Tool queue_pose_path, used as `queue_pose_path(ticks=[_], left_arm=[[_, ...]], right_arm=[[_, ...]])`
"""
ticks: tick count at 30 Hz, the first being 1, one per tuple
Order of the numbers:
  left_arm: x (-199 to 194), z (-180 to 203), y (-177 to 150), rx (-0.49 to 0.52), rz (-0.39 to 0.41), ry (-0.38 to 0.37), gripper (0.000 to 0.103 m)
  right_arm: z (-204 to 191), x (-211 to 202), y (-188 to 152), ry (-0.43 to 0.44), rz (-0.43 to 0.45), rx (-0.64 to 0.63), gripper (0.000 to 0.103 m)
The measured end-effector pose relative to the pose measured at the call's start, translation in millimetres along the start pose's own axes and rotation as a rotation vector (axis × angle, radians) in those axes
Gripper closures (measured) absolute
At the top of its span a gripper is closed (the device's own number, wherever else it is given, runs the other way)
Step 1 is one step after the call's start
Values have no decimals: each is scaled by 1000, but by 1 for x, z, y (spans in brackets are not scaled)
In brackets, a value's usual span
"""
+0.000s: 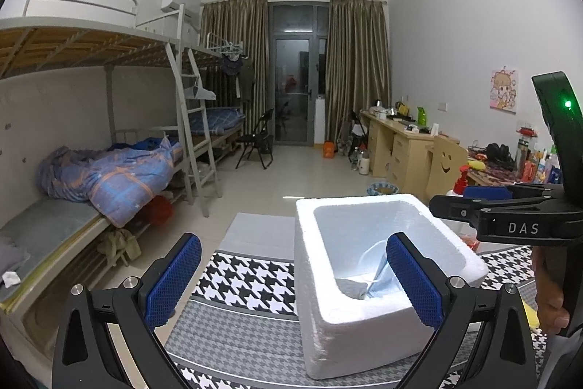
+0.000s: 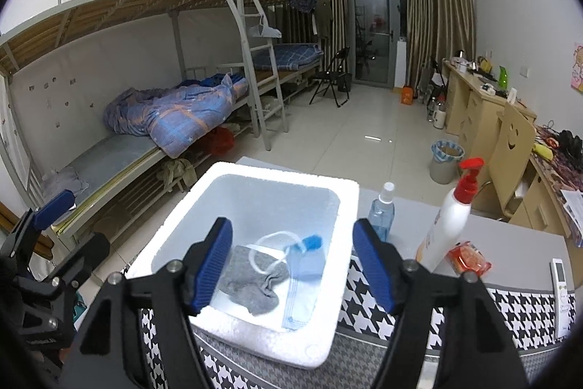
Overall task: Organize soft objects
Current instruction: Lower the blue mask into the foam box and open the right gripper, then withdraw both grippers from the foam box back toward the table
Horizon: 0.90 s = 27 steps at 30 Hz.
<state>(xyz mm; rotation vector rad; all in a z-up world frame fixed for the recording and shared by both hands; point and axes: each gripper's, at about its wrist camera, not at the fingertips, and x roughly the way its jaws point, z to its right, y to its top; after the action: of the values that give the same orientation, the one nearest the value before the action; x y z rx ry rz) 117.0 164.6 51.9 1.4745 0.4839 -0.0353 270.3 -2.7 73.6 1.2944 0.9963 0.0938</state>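
A white foam box (image 2: pixel 320 183) stands on the houndstooth tablecloth (image 2: pixel 517 308). Inside it lie a grey sock (image 2: pixel 251 283), a light blue face mask (image 2: pixel 302 301) with white ear loops, and a small blue piece (image 2: pixel 313 241). My right gripper (image 2: pixel 291 265) hovers over the box's near side, open, with nothing between its blue pads (image 2: pixel 213 265). In the left wrist view the box (image 1: pixel 364 203) sits ahead and to the right, with the sock (image 1: pixel 351 287) and mask (image 1: pixel 379 276) partly hidden by one finger. My left gripper (image 1: pixel 295 279) is open and empty, left of the box.
Right of the box stand a blue spray bottle (image 2: pixel 382 210) and a white pump bottle (image 2: pixel 452 221) with a red top. A red packet (image 2: pixel 470 259) and a white remote (image 2: pixel 561 283) lie nearby. Bunk beds (image 2: pixel 145 119) line the left wall, with desks on the right.
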Motion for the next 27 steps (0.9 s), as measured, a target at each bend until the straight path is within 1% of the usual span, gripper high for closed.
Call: queue_pose_path(ticks=[4, 8, 13, 17, 21, 24, 27], left_arm=[[-4, 3, 0, 6, 4, -5, 1], [-9, 6, -1, 14, 8, -14, 1], [-16, 15, 2, 31, 18, -24, 1], [-20, 22, 4, 46, 29, -30, 1], [-25, 27, 6, 52, 38, -36, 1], [-29, 29, 7, 53, 45, -49, 1], [-32, 33, 8, 60, 48, -54, 1]], right_arm=[[3, -9, -2, -5, 24, 2, 30], [6, -21, -7, -11, 51, 8, 23], [12, -36, -11, -15, 75, 11, 22], [13, -45, -12, -21, 97, 12, 17], [15, -52, -16, -18, 111, 25, 16], [13, -57, -19, -40, 128, 10, 11], [13, -63, -24, -51, 150, 8, 10]])
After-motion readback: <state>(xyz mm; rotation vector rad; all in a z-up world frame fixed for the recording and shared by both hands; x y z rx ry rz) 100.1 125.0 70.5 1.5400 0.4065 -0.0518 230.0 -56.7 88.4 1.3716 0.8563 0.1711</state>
